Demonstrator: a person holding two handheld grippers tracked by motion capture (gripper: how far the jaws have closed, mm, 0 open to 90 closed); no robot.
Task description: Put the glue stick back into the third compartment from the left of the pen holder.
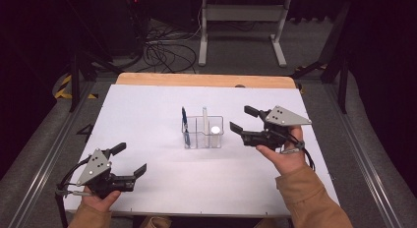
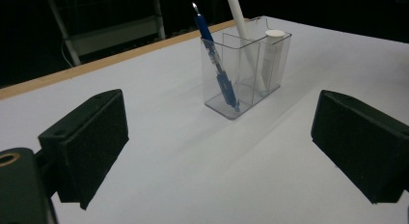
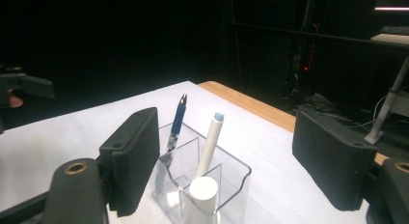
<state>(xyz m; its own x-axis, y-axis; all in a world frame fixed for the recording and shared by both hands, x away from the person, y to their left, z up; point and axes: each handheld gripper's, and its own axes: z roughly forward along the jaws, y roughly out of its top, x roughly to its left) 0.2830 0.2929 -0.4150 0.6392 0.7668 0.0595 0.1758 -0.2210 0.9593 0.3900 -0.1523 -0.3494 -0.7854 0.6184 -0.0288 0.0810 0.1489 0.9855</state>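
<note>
holder [image 2: 248,69]: clear plastic, glossy, smooth, see-thru walls
blue pen [image 2: 215,64]: glossy plastic, shiny metal-looking tip
white pen [image 2: 246,40]: matt white, looks plastic
white tube [image 3: 202,197]: matt white, smooth cap
table [image 1: 147,115]: matt white top, smooth; far edge bare wood
left gripper [image 1: 132,160]: pads matt black; grey metal-looking plate
right gripper [image 1: 241,119]: pads matt black, ribbed face
sleeve [image 1: 310,198]: tan cloth

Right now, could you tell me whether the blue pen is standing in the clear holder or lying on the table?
Standing in it. The blue pen leans tilted inside an end compartment of the clear holder, its upper end above the rim.
</note>
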